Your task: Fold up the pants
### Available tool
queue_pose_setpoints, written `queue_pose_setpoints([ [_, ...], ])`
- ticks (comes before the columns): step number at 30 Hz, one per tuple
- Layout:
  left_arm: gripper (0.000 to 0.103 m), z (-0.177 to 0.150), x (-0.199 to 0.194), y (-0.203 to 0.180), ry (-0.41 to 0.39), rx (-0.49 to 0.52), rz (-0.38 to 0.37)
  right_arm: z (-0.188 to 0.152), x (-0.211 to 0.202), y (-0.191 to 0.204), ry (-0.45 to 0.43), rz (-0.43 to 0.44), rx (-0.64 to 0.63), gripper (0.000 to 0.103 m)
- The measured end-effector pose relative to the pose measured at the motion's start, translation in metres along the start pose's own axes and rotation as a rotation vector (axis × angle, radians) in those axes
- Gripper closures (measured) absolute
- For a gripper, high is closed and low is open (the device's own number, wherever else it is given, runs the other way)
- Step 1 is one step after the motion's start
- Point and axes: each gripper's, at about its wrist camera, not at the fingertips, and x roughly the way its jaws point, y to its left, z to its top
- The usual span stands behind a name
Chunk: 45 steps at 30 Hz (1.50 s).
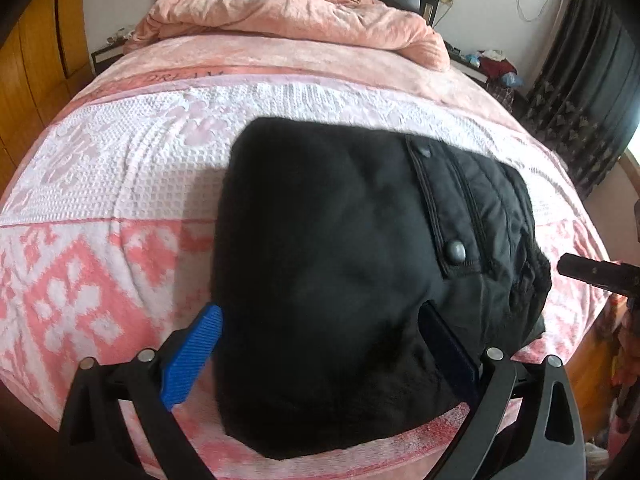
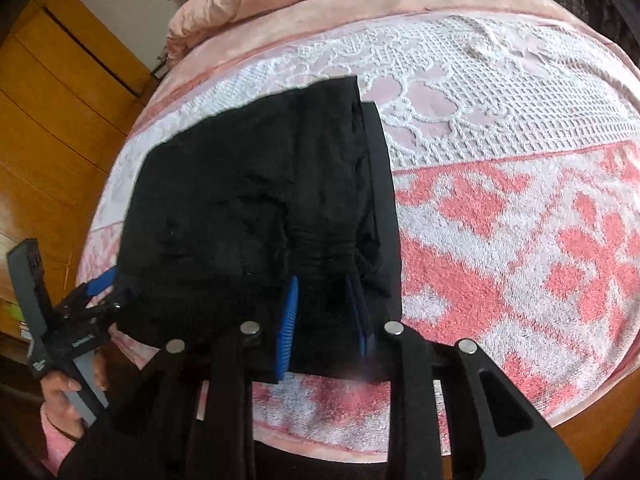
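The black pants (image 1: 352, 264) lie folded into a thick bundle on the bed, a pocket flap with a snap button (image 1: 456, 251) on top. They also show in the right wrist view (image 2: 248, 208). My left gripper (image 1: 320, 340) is open, its blue fingers (image 1: 192, 356) straddling the near edge of the bundle. My right gripper (image 2: 324, 316) is partly closed, with a bunched fold of the pants' near edge between its blue pads (image 2: 289, 320). The left gripper also shows at the left edge of the right wrist view (image 2: 96, 292).
A pink and white patterned towel blanket (image 1: 120, 184) covers the bed. A crumpled pink duvet (image 1: 288, 12) lies at the headboard. Wooden wardrobes (image 2: 48, 92) stand on the left, dark curtains (image 1: 580, 100) on the right. The bed's near edge (image 2: 340, 448) is close below the grippers.
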Motion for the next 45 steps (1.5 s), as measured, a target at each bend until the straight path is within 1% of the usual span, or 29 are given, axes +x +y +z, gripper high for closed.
queue_pose_setpoints([
  [1, 0.004, 0.004, -0.001, 0.008, 0.001, -0.010, -0.012, 0.002, -0.004, -0.001, -0.006, 0.018, 0.002, 0.072],
  [2, 0.004, 0.006, 0.000, 0.013, 0.010, -0.017, -0.022, 0.004, -0.008, -0.001, -0.014, 0.036, 0.006, 0.063],
  [3, 0.004, 0.010, 0.003, 0.022, 0.037, -0.025, -0.040, 0.007, -0.014, -0.003, -0.026, 0.053, 0.008, 0.054],
  [5, 0.004, 0.015, 0.008, 0.038, 0.059, -0.043, -0.076, 0.015, -0.021, -0.006, -0.044, 0.073, 0.005, 0.050],
  [7, 0.004, 0.019, 0.020, 0.056, 0.102, -0.070, -0.132, 0.024, -0.023, -0.015, -0.040, 0.096, 0.017, 0.038],
  [8, 0.004, 0.020, 0.027, 0.065, 0.134, -0.088, -0.183, 0.030, -0.020, -0.021, -0.021, 0.138, 0.021, 0.031],
  [10, 0.004, 0.022, 0.038, 0.076, 0.165, -0.124, -0.264, 0.036, -0.013, -0.030, 0.005, 0.172, 0.032, 0.030],
  [11, 0.004, 0.022, 0.044, 0.081, 0.183, -0.138, -0.310, 0.039, -0.007, -0.034, 0.029, 0.191, 0.035, 0.028],
  [12, 0.004, 0.022, 0.048, 0.083, 0.198, -0.147, -0.341, 0.042, 0.003, -0.041, 0.060, 0.218, 0.049, 0.028],
  [14, 0.003, 0.023, 0.060, 0.089, 0.227, -0.170, -0.386, 0.045, 0.018, -0.051, 0.098, 0.239, 0.089, 0.027],
  [15, 0.003, 0.024, 0.066, 0.092, 0.242, -0.180, -0.419, 0.046, 0.027, -0.057, 0.122, 0.274, 0.107, 0.027],
  [18, 0.003, 0.025, 0.084, 0.097, 0.279, -0.206, -0.502, 0.046, 0.046, -0.065, 0.172, 0.318, 0.143, 0.027],
  [20, 0.003, 0.025, 0.092, 0.097, 0.302, -0.231, -0.565, 0.045, 0.054, -0.069, 0.190, 0.347, 0.162, 0.023],
  [21, 0.003, 0.025, 0.099, 0.096, 0.324, -0.248, -0.598, 0.044, 0.059, -0.071, 0.202, 0.376, 0.175, 0.023],
  [24, 0.003, 0.028, 0.108, 0.091, 0.346, -0.258, -0.619, 0.041, 0.073, -0.076, 0.244, 0.457, 0.216, 0.021],
  [27, 0.003, 0.030, 0.109, 0.091, 0.349, -0.286, -0.634, 0.040, 0.085, -0.076, 0.267, 0.524, 0.237, 0.021],
  [28, 0.006, 0.029, 0.108, 0.093, 0.340, -0.303, -0.639, 0.040, 0.087, -0.076, 0.268, 0.543, 0.238, 0.021],
  [30, 0.018, 0.027, 0.104, 0.095, 0.324, -0.316, -0.624, 0.042, 0.090, -0.074, 0.259, 0.557, 0.237, 0.029],
  [31, 0.029, 0.026, 0.101, 0.094, 0.313, -0.316, -0.620, 0.042, 0.090, -0.074, 0.256, 0.562, 0.235, 0.031],
  [32, 0.040, 0.027, 0.096, 0.093, 0.297, -0.312, -0.620, 0.041, 0.089, -0.074, 0.248, 0.564, 0.233, 0.037],
  [33, 0.045, 0.027, 0.090, 0.092, 0.276, -0.314, -0.624, 0.039, 0.088, -0.074, 0.242, 0.566, 0.229, 0.044],
  [34, 0.054, 0.027, 0.086, 0.091, 0.265, -0.322, -0.628, 0.036, 0.084, -0.074, 0.231, 0.573, 0.225, 0.049],
  [35, 0.060, 0.029, 0.081, 0.090, 0.250, -0.332, -0.628, 0.032, 0.079, -0.075, 0.219, 0.585, 0.224, 0.056],
  [36, 0.062, 0.029, 0.077, 0.090, 0.237, -0.332, -0.624, 0.030, 0.073, -0.073, 0.201, 0.591, 0.224, 0.060],
  [38, 0.068, 0.029, 0.068, 0.087, 0.203, -0.328, -0.623, 0.030, 0.063, -0.067, 0.179, 0.569, 0.200, 0.063],
  [41, 0.070, 0.033, 0.051, 0.082, 0.147, -0.334, -0.654, 0.032, 0.044, -0.048, 0.136, 0.534, 0.143, 0.067],
  [45, 0.069, 0.063, 0.032, 0.071, 0.059, -0.286, -0.653, 0.042, 0.019, -0.035, 0.093, 0.516, 0.092, 0.068],
])
